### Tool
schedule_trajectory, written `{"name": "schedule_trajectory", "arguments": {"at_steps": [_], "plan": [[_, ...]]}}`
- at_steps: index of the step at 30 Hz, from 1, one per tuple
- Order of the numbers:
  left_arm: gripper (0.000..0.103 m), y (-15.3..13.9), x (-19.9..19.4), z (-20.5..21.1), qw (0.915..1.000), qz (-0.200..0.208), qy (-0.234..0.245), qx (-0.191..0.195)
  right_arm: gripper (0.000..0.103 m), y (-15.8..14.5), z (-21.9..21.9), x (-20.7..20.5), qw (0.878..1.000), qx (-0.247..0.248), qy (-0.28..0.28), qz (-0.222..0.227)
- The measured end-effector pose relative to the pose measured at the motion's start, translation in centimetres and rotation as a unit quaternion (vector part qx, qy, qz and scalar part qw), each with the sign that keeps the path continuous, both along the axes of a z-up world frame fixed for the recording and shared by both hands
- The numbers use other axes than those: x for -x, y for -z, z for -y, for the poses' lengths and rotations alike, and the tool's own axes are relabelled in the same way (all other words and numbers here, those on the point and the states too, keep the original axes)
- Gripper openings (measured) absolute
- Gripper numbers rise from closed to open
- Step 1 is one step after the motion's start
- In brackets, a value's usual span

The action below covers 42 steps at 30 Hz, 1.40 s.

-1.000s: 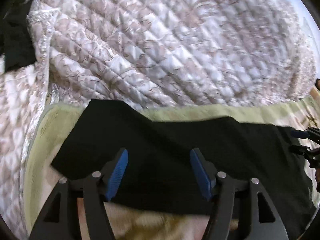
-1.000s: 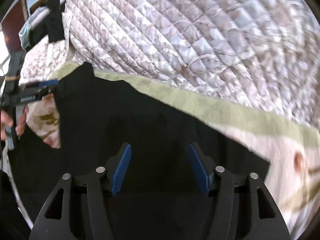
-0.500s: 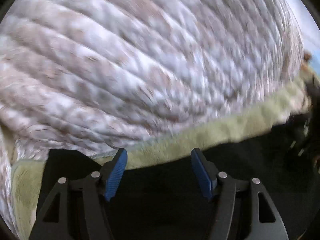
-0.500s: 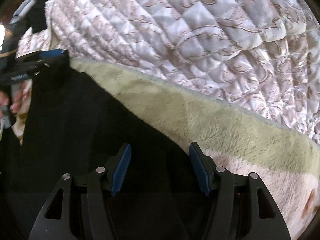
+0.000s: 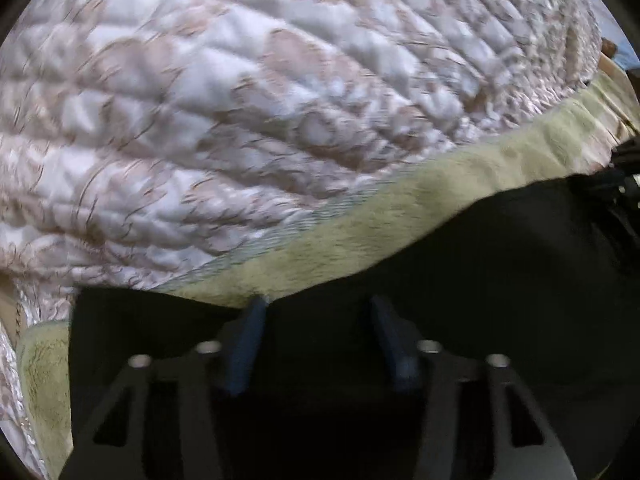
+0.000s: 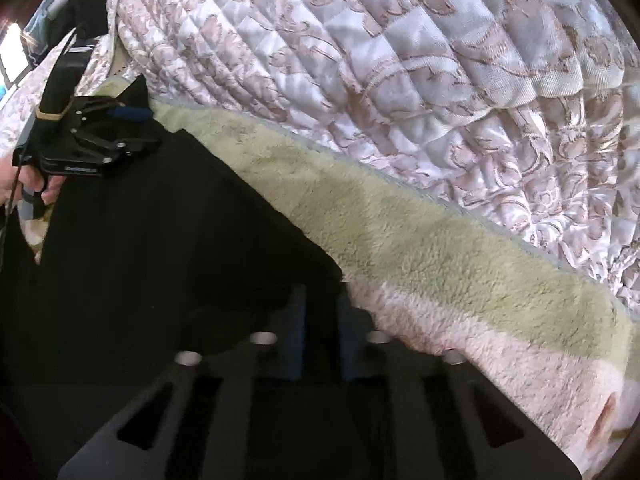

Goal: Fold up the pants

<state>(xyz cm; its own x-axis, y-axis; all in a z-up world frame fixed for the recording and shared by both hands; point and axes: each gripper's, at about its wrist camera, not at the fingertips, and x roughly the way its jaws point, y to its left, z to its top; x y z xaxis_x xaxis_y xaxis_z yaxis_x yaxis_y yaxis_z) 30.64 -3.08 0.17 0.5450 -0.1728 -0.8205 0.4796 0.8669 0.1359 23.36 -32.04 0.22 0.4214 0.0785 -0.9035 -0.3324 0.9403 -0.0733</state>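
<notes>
Right wrist: both tools' jaws have just closed on black pants (image 6: pixel 152 240).

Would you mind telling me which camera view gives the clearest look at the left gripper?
The right wrist view: it shows the left gripper whole from the side, at the far edge of the black pants, with the person's hand on its handle. The left wrist view shows only its own blurred fingers, which have just been closing over the pants.
</notes>
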Motion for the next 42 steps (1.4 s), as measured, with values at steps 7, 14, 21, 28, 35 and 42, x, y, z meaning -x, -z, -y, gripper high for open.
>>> {"name": "schedule_trajectory", "arguments": {"at_steps": [7,14,21,28,35,42], "plan": [[0.006,-2.5,3.3,0.8,0.9984,0.051,-0.022,-0.009,0.008,-2.7,-1.5,1.8,0.999,0.02,0.006,0.042],[0.006,-9.1,12.3,-3.7,0.989,0.111,-0.047,0.085,0.008,-9.1,-3.8,9.8,0.994,-0.004,0.001,0.111],[0.006,-8.7,24.5,-6.7,0.9816,0.102,-0.072,0.145,0.008,-11.0,-6.8,21.7,0.991,-0.032,0.008,0.129],[0.008,-3.2,32.1,-8.0,0.9804,0.007,-0.117,0.158,0.01,-4.1,-7.0,28.8,0.992,-0.081,0.093,0.021],[0.017,-3.9,34.9,-10.2,0.9676,0.006,-0.163,0.193,0.042,-4.5,-5.9,32.6,0.973,-0.165,0.157,0.038],[0.051,-5.5,32.0,-10.3,0.9646,0.045,-0.192,0.175,0.044,-3.7,-3.1,35.0,0.93,-0.255,0.261,0.037]]}}
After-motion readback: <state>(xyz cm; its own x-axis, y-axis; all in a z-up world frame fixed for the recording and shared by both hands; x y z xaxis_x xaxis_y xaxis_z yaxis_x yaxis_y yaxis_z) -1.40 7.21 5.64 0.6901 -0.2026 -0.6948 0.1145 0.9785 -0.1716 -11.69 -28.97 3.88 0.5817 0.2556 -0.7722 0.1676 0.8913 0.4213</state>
